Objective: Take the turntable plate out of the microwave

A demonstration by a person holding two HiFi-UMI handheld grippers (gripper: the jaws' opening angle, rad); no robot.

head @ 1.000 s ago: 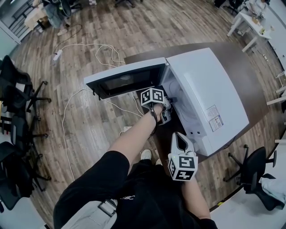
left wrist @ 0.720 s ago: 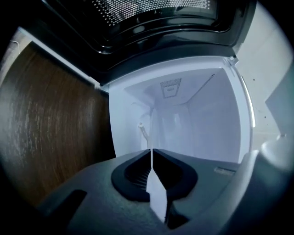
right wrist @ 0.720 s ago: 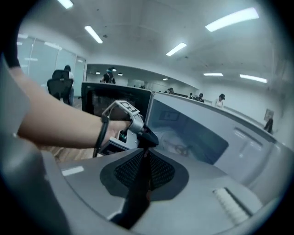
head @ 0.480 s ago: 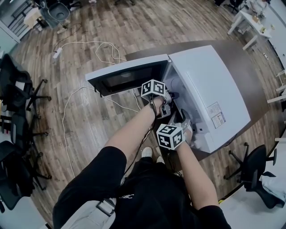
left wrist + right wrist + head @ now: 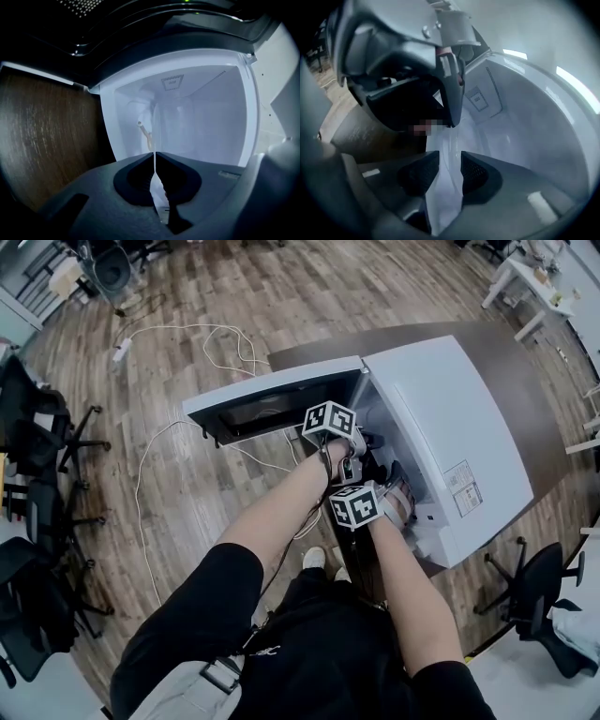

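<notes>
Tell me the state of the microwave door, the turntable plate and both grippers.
microwave door: open, swung wide.
turntable plate: inside the microwave, edge clamped.
left gripper: shut on the turntable plate's edge.
right gripper: open, jaws just opened, plate edge between them, not pressed.
</notes>
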